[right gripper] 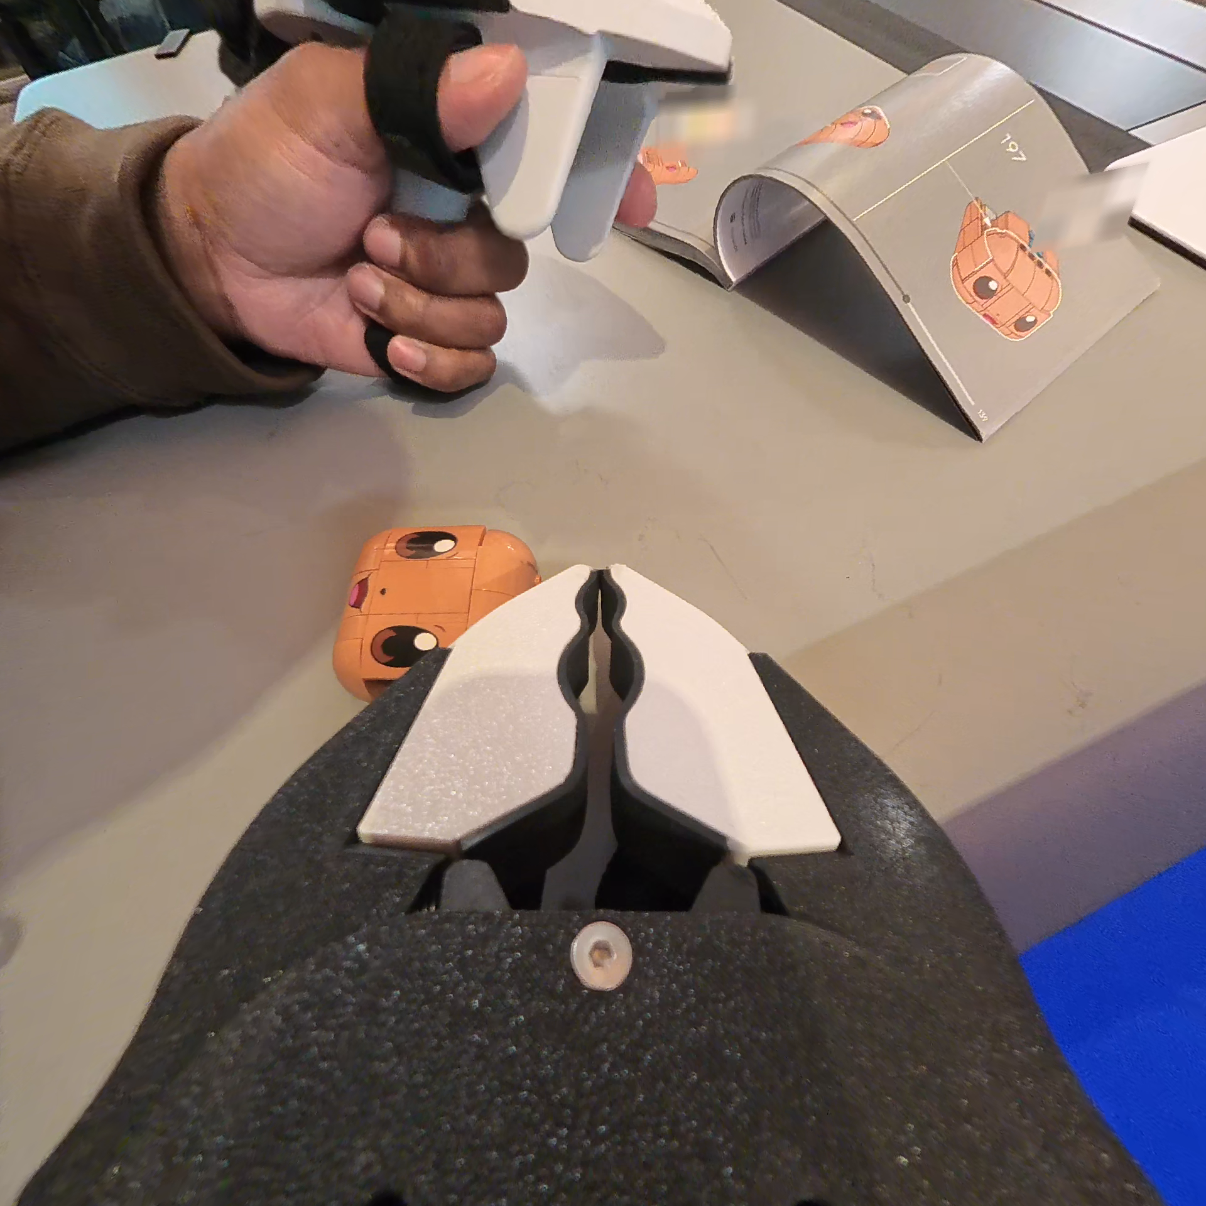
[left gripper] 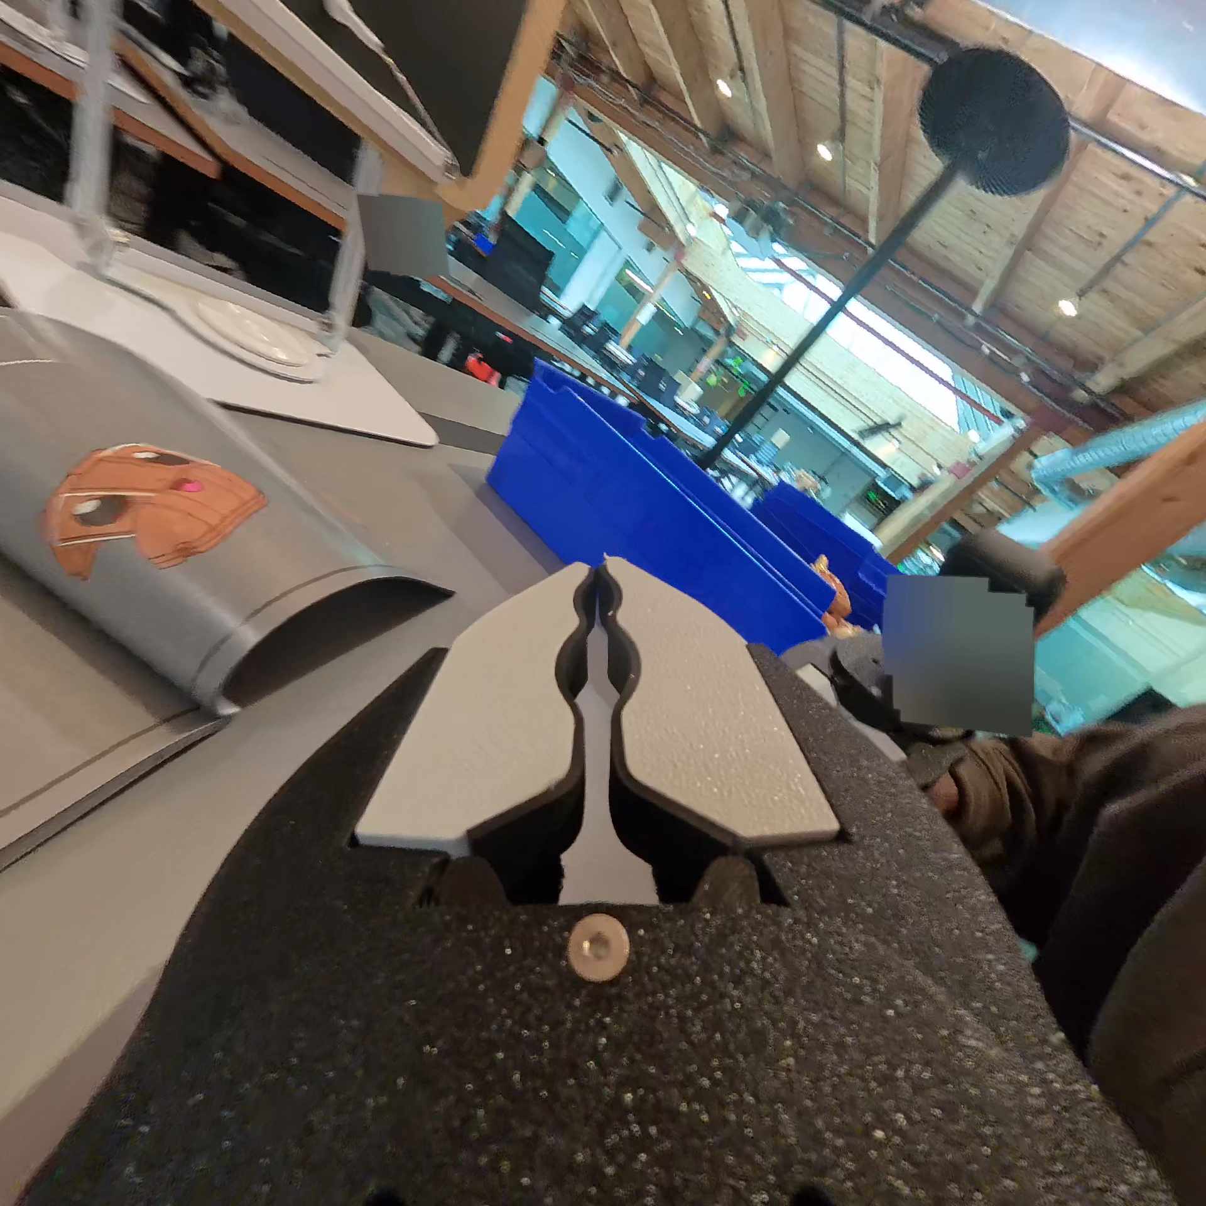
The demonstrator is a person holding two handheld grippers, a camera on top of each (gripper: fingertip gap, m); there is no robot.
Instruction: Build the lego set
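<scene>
orange lego head (right gripper: 417, 607) partly hidden behind right gripper (right gripper: 600, 574); booklet (left gripper: 163, 541) blurred

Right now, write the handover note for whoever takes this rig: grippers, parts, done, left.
Left gripper: shut, empty, raised off the table and tilted up toward the blue plastic bins.
Right gripper: shut, empty, low over the grey table.
Orange brick-built head with printed eyes: lying on its side on the table, just left of the right gripper's fingertips, untouched.
Open grey instruction booklet: far side of the table, pages arched, showing the same orange head.
Done: the head looks assembled.
Left: check the booklet for the next step; loose parts are probably in the bins, whose contents aren't visible.
</scene>
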